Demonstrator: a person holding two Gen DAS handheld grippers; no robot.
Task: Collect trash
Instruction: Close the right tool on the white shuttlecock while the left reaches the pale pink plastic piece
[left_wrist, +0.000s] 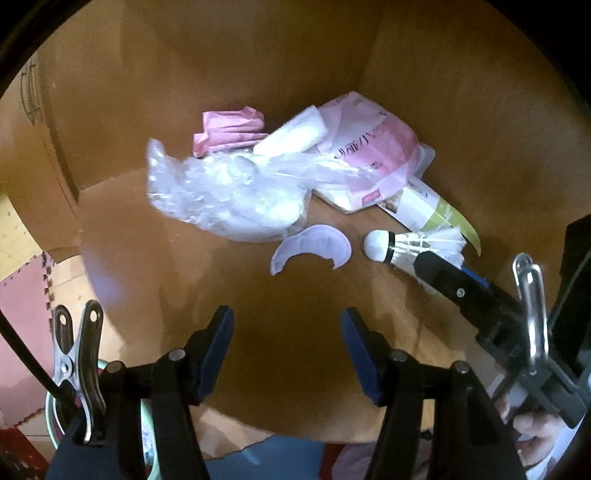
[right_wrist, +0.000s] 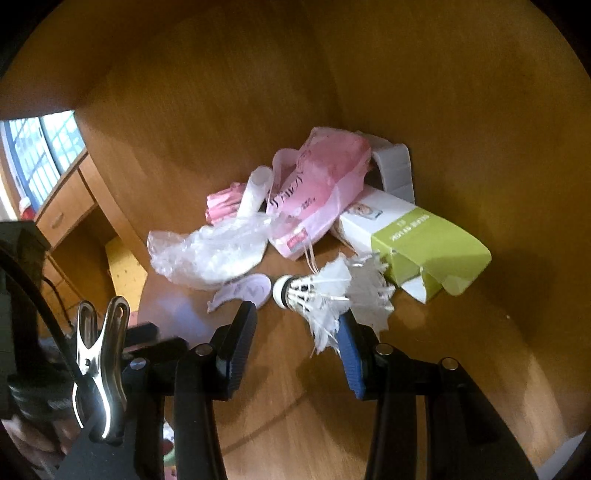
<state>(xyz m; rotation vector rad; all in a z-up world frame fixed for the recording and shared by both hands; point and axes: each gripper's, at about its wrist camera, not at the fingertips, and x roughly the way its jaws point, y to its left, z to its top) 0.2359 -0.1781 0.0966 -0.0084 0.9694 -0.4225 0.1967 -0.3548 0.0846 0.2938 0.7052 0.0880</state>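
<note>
Loosely parted, both hand-held grippers hold nothing near a feathered shuttlecock (right_wrist: 325, 295) and crinkled clear plastic (left_wrist: 221, 192).

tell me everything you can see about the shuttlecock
The shuttlecock is white, with a rounded cork head banded in black and a skirt of frayed, splayed feathers tied with thread. It lies on its side on the wooden surface, head toward the curved pale plastic scrap, feathers toward the green-and-white carton. The right tongs stand open at its feathers, the blue pad right against them.
</note>
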